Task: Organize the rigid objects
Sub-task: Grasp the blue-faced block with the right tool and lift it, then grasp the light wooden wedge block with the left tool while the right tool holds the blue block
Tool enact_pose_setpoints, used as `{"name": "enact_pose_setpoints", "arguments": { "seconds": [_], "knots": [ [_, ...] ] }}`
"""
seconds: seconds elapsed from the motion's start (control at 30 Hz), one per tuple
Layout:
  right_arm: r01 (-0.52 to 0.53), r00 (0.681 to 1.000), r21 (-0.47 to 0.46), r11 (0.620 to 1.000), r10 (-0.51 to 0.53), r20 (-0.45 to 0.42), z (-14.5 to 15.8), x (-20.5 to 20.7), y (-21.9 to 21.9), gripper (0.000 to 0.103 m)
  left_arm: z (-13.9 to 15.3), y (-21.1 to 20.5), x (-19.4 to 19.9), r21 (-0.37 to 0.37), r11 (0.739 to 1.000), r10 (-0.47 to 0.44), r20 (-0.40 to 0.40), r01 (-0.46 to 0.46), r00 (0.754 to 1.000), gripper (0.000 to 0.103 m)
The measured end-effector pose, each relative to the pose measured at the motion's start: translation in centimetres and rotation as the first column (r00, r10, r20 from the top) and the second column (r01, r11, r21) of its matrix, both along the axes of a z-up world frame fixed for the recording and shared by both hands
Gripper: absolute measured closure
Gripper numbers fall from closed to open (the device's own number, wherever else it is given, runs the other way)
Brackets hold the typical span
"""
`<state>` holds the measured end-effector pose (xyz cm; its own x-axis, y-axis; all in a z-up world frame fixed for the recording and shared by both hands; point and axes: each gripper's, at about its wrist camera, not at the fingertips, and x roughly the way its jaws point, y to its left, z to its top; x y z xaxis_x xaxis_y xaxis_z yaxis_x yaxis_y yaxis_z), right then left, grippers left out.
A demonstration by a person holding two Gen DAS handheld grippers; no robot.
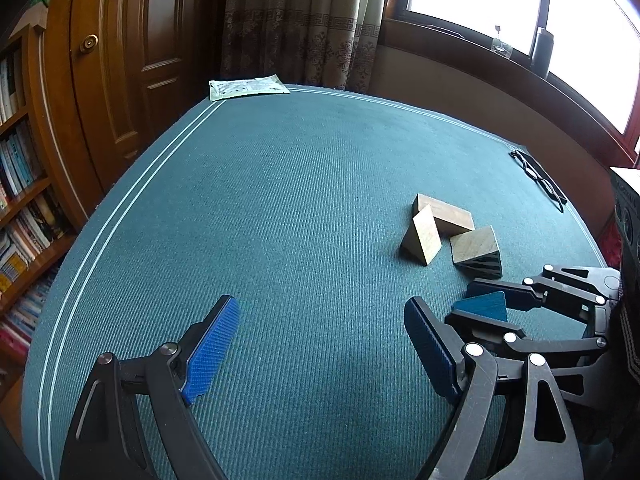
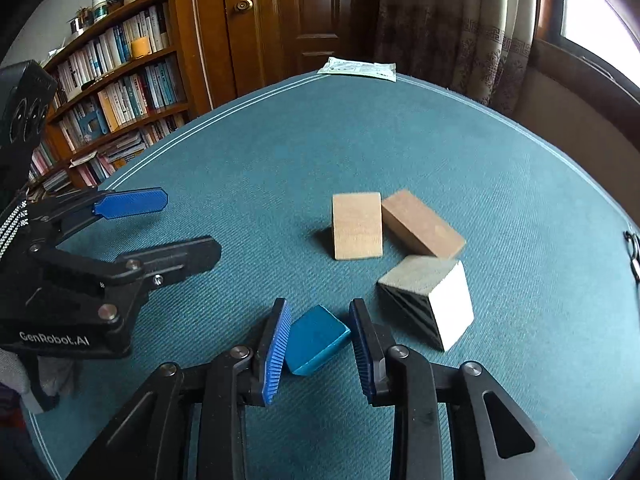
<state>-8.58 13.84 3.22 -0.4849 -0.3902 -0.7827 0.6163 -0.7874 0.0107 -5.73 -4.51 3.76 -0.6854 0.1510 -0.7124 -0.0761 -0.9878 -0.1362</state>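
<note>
My right gripper (image 2: pixel 320 336) is shut on a blue triangular block (image 2: pixel 316 340), held between its blue pads just above the teal table; the block also shows in the left wrist view (image 1: pixel 482 306). Beyond it lie a light wooden wedge (image 2: pixel 357 226), a brown rectangular block (image 2: pixel 422 224) and a wedge with black stripes (image 2: pixel 430 302), close together. In the left wrist view they sit at right: the light wedge (image 1: pixel 422 238), the brown block (image 1: pixel 444 212), the striped wedge (image 1: pixel 478 250). My left gripper (image 1: pixel 320 344) is open and empty over bare cloth, left of the right gripper (image 1: pixel 492 304).
The table (image 1: pixel 280 200) has a teal cloth with white edge stripes. A paper packet (image 1: pixel 248 87) lies at its far edge, black glasses (image 1: pixel 538 176) at the right edge. A bookshelf (image 2: pixel 112 92), wooden door, curtains and window surround it.
</note>
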Motion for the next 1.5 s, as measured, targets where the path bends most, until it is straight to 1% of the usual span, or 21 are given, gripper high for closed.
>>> {"name": "enact_pose_setpoints", "arguments": {
  "seconds": [0.13,0.2,0.23,0.3,0.33,0.47,0.53,0.57,0.7,0.87,0.97,1.07,1.23,1.5],
  "knots": [
    [0.005,1.0,-0.009,1.0,-0.005,-0.006,-0.1,0.7,0.0,0.068,0.1,0.2,0.1,-0.008,1.0,-0.001,-0.002,0.001,1.0,0.018],
    [0.006,1.0,-0.015,1.0,-0.006,-0.003,-0.1,1.0,-0.1,0.062,0.1,0.2,0.1,-0.007,1.0,0.001,-0.003,-0.001,1.0,0.018],
    [0.005,1.0,-0.018,1.0,-0.005,-0.002,-0.1,1.1,-0.1,0.06,0.1,0.1,0.1,-0.006,1.0,0.003,-0.003,-0.003,1.0,0.018],
    [0.002,1.0,-0.02,1.0,-0.002,0.0,-0.2,1.6,0.0,0.053,0.1,0.0,0.0,-0.004,1.0,0.008,-0.003,-0.008,1.0,0.018],
    [0.002,1.0,-0.019,1.0,-0.002,-0.004,-0.2,1.9,0.0,0.053,0.0,0.0,-0.1,-0.004,1.0,0.009,-0.001,-0.009,1.0,0.018],
    [0.021,0.999,-0.003,1.0,-0.021,-0.032,-0.4,2.9,0.2,0.053,-0.1,0.2,0.0,-0.012,1.0,0.007,0.002,-0.007,1.0,0.018],
    [0.053,0.998,0.009,0.999,-0.052,-0.045,-0.3,3.1,0.1,0.061,0.0,0.3,0.1,-0.016,1.0,0.005,0.0,-0.005,1.0,0.018],
    [0.07,0.997,0.009,0.998,-0.069,-0.045,-0.2,3.1,0.1,0.068,0.1,0.3,0.1,-0.018,1.0,0.005,-0.001,-0.005,1.0,0.018],
    [0.139,0.989,-0.006,0.99,-0.139,-0.047,-0.2,3.7,0.6,0.068,0.5,0.5,0.3,-0.027,1.0,-0.002,-0.004,0.002,1.0,0.018],
    [0.226,0.974,-0.051,0.973,-0.227,-0.024,-0.2,5.0,2.9,0.068,1.0,1.3,0.2,-0.026,1.0,-0.012,0.002,0.012,1.0,0.018],
    [0.271,0.962,-0.059,0.961,-0.273,-0.02,-0.1,6.0,4.3,0.068,1.3,2.4,-0.2,-0.017,0.999,-0.03,0.012,0.03,0.999,0.018],
    [0.308,0.951,-0.066,0.949,-0.309,-0.011,-0.2,6.8,5.7,0.068,1.6,3.9,-1.0,-0.029,0.998,-0.046,0.017,0.047,0.999,0.018],
    [0.348,0.937,-0.088,0.933,-0.35,-0.01,0.1,7.8,7.3,0.068,1.4,6.2,-2.9,-0.058,0.998,-0.038,0.033,0.04,0.999,0.018],
    [0.354,0.935,-0.111,0.929,-0.356,0.002,-0.1,8.2,8.0,0.068,0.4,8.4,-5.9,-0.064,0.998,0.008,0.042,-0.005,0.999,0.018]
  ]
}}
